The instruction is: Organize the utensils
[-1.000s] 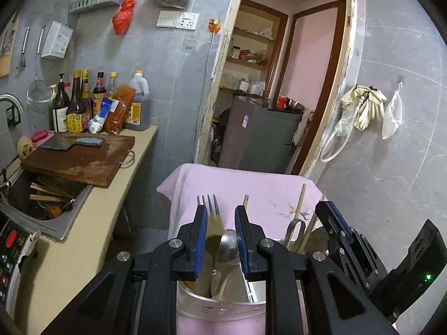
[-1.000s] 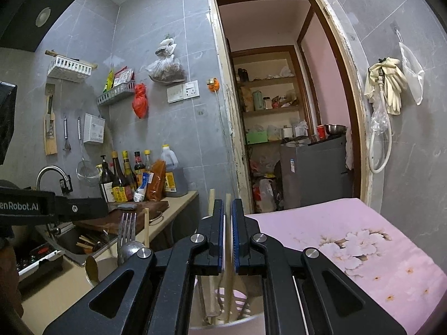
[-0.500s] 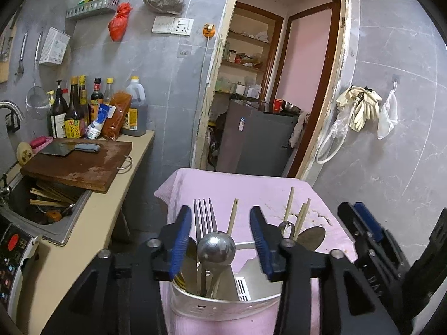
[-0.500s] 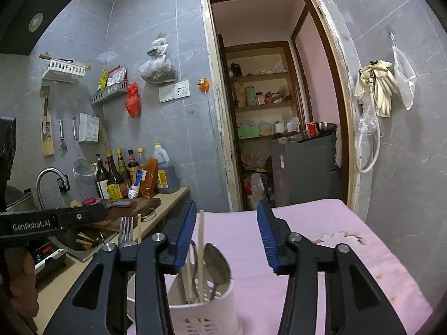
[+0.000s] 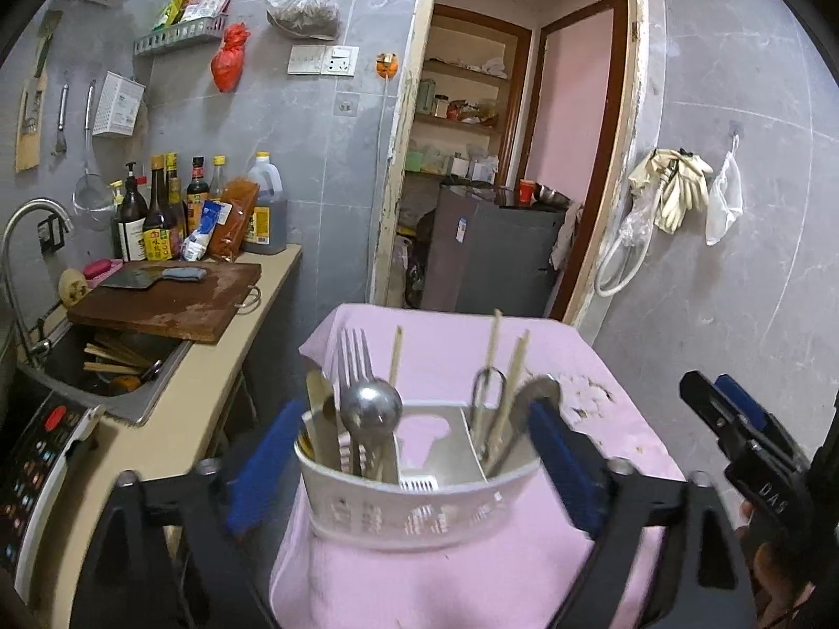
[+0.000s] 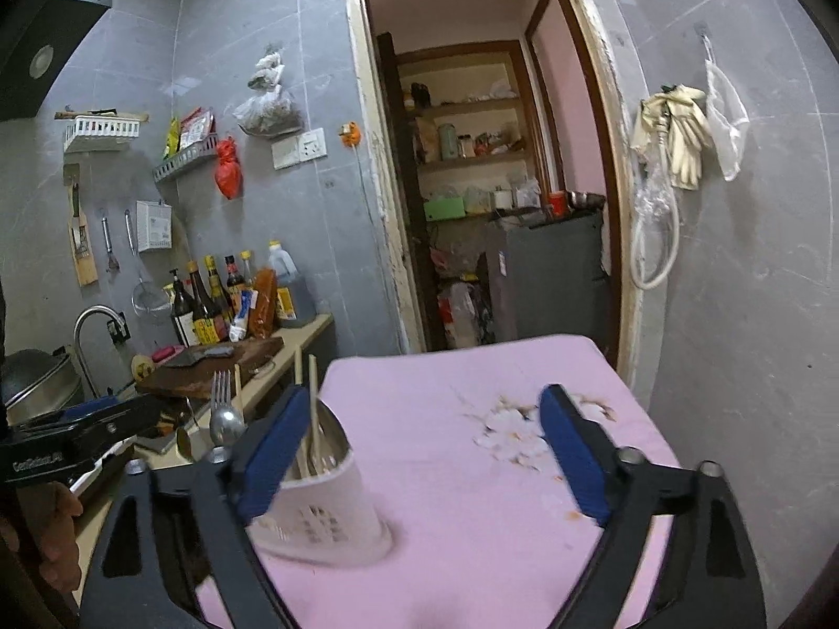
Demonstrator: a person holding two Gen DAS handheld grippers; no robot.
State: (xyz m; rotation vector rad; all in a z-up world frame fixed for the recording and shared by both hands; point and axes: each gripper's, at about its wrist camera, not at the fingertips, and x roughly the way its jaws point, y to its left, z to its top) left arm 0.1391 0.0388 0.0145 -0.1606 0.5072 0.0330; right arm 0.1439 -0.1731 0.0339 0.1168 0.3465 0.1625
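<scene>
A white slotted utensil holder [image 5: 419, 503] stands on a pink-covered table [image 5: 445, 582]. Its left compartment holds a fork [image 5: 354, 361], a round steel spoon [image 5: 371, 411] and a chopstick. Its right compartment holds chopsticks [image 5: 511, 372] and metal handles. My left gripper [image 5: 414, 472] is open and empty, its blue pads either side of the holder. My right gripper [image 6: 425, 451] is open and empty, with the holder [image 6: 320, 513] by its left pad. The right gripper also shows at the right edge of the left wrist view [image 5: 744, 435].
A counter at left carries a wooden cutting board [image 5: 168, 299] with a cleaver, sauce bottles [image 5: 157, 209] and a sink [image 5: 105, 367] holding chopsticks. An induction cooker [image 5: 36, 456] sits near the front. A doorway [image 5: 503, 157] is behind the table. Gloves hang on the right wall [image 5: 671, 188].
Both grippers opened wide and drew back from the holder, letting go of the spoon and the chopstick, which now stand in the holder.
</scene>
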